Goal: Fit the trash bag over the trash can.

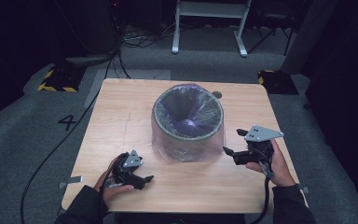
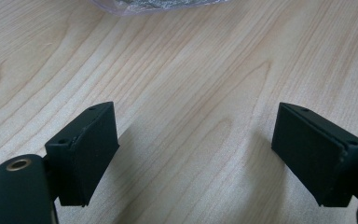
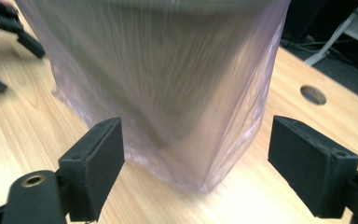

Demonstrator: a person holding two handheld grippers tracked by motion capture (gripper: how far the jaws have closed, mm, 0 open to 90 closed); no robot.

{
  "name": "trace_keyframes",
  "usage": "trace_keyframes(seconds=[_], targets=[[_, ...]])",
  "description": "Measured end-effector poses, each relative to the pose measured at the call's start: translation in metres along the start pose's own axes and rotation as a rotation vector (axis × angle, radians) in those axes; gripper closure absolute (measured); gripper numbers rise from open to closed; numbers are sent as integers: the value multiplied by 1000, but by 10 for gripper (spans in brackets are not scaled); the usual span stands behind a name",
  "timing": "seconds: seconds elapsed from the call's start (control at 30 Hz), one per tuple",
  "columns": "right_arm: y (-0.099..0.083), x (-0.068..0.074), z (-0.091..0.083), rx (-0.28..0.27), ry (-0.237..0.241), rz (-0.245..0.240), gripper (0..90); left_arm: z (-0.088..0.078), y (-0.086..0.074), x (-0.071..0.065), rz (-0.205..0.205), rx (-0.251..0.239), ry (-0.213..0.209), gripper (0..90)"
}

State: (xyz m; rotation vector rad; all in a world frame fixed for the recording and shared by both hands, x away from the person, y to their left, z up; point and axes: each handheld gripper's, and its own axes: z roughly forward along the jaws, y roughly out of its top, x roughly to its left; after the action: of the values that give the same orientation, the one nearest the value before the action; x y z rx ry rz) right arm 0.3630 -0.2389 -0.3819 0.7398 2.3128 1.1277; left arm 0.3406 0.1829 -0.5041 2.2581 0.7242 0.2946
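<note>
A round bin (image 1: 188, 122) lined with a thin, see-through purple bag (image 1: 168, 151) stands in the middle of the wooden table (image 1: 121, 116). The bag drapes loosely down over the bin's outside to the tabletop. My right gripper (image 1: 233, 141) is open just right of the bin, its jaws pointing at it. In the right gripper view the draped bag (image 3: 168, 70) sits close ahead of the wide-apart jaws of that gripper (image 3: 198, 122). My left gripper (image 1: 145, 179) rests near the front left, open, over bare wood. In the left gripper view that gripper (image 2: 196, 109) holds nothing, and the bag's edge (image 2: 158, 3) lies far ahead.
A round cable hole (image 1: 216, 94) is cut in the table behind the bin, and the hole (image 3: 313, 94) is also in the right gripper view. Cables (image 1: 51, 149), a white frame (image 1: 209, 23) and striped yellow-black blocks (image 1: 56, 81) lie on the grey floor beyond.
</note>
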Motion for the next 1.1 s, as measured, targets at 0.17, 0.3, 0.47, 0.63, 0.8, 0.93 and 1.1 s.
trace_keyframes(seconds=[0.17, 0.3, 0.47, 0.63, 0.8, 0.93, 1.1], targets=[[-17, 2, 8, 51, -2, 3, 183, 0, 0, 0, -2, 0, 0, 140], [-34, 2, 15, 94, 1, 23, 177, 0, 0, 0, 0, 0, -1, 140], [-54, 0, 18, 137, -4, 54, 179, 0, 0, 0, -1, -1, -2, 140], [-72, -2, 17, 181, -21, 68, 180, 0, 0, 0, -1, -1, -1, 140], [-91, -3, 17, 222, -33, 85, 181, 1, 0, 0, -3, -1, -5, 139], [-107, -1, 16, 255, -51, 86, 188, 1, 1, 0, -3, -2, -6, 138], [-122, -3, 11, 242, -72, 133, 202, 1, 1, 0, 0, -1, -6, 137]])
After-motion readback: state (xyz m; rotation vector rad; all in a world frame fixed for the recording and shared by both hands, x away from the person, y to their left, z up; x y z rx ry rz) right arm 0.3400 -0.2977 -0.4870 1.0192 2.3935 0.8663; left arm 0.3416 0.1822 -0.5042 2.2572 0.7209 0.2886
